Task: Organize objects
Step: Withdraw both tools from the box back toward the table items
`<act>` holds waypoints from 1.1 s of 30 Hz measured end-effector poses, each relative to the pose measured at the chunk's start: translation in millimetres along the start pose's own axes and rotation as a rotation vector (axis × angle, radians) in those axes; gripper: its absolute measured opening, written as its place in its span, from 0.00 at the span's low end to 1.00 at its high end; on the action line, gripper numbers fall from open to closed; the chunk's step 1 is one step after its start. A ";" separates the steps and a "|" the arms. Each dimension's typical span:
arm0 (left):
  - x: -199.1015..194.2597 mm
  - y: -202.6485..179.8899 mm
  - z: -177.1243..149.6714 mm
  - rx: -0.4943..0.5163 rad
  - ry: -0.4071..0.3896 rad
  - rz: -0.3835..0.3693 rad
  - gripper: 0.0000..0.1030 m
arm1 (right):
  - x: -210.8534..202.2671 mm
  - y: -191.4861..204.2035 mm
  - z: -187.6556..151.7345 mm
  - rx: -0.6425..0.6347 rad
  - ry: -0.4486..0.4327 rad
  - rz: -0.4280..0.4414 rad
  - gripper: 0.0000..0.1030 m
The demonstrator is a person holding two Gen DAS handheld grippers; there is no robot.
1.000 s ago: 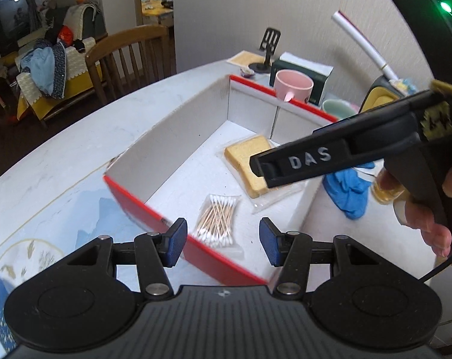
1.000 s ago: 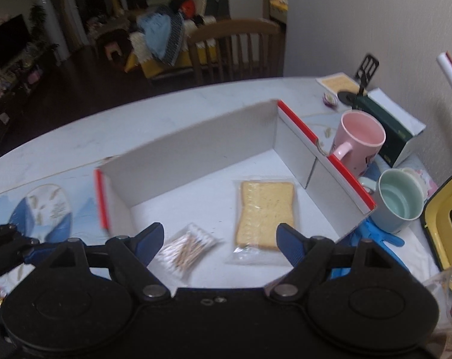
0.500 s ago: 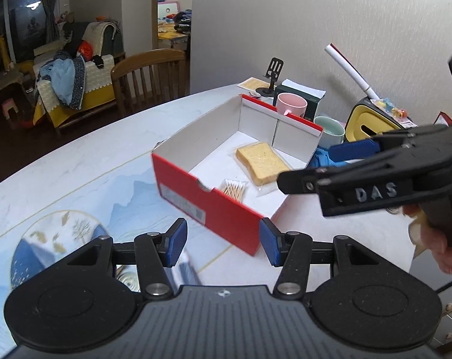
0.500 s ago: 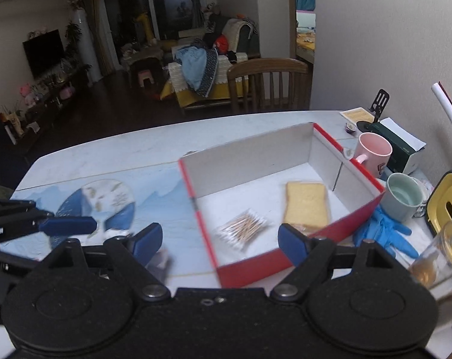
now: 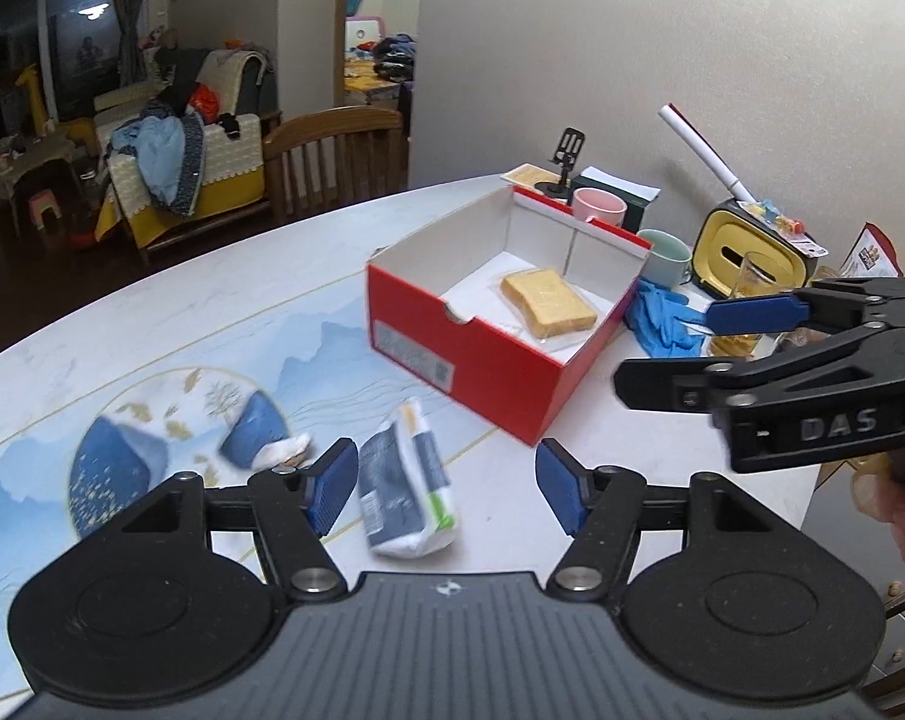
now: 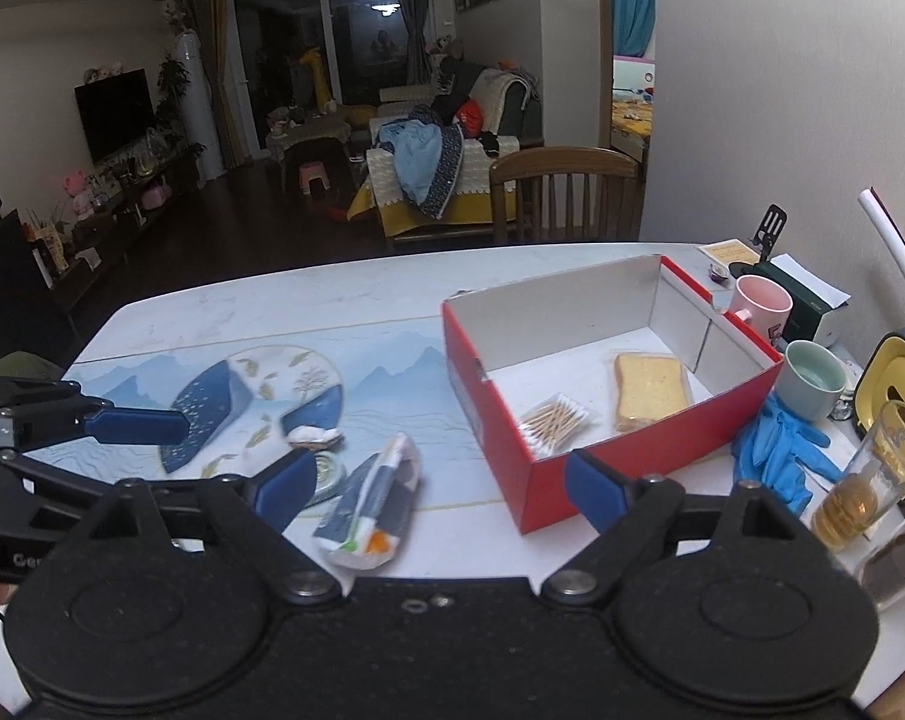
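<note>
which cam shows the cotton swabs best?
Right wrist: the cotton swabs lie fully visible on the floor of the red box, near its front corner. In the left wrist view the box's near wall hides them.

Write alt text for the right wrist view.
Open right gripper hovers over a table, empty. Ahead, a red box holds bagged bread and cotton swabs; a tissue packet lies left of it.
</note>
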State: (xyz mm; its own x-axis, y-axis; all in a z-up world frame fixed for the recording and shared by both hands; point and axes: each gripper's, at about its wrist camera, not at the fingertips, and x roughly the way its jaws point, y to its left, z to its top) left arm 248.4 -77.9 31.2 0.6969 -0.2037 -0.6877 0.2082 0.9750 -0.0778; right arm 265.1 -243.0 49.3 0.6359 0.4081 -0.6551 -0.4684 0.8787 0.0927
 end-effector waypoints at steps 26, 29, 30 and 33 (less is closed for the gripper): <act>-61.3 133.1 -135.4 -0.265 0.056 0.230 0.91 | 22.1 66.2 -110.4 -0.104 0.130 -0.029 0.99; -60.6 143.2 -143.2 -0.274 0.050 0.276 0.98 | 27.5 66.0 -121.7 -0.141 0.140 -0.046 0.99; -59.4 146.5 -145.5 -0.275 0.049 0.290 0.98 | 29.3 66.3 -125.2 -0.154 0.145 -0.053 0.99; -51.3 156.5 -152.3 -0.279 0.052 0.330 0.98 | 35.3 63.1 -133.3 -0.164 0.157 -0.070 0.99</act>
State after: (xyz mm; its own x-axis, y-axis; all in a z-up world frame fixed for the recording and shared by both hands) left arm 140.6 98.7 -55.6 0.6581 0.1208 -0.7432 -0.2183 0.9753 -0.0347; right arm 176.2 -206.2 -68.0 0.5730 0.2932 -0.7654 -0.5280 0.8463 -0.0711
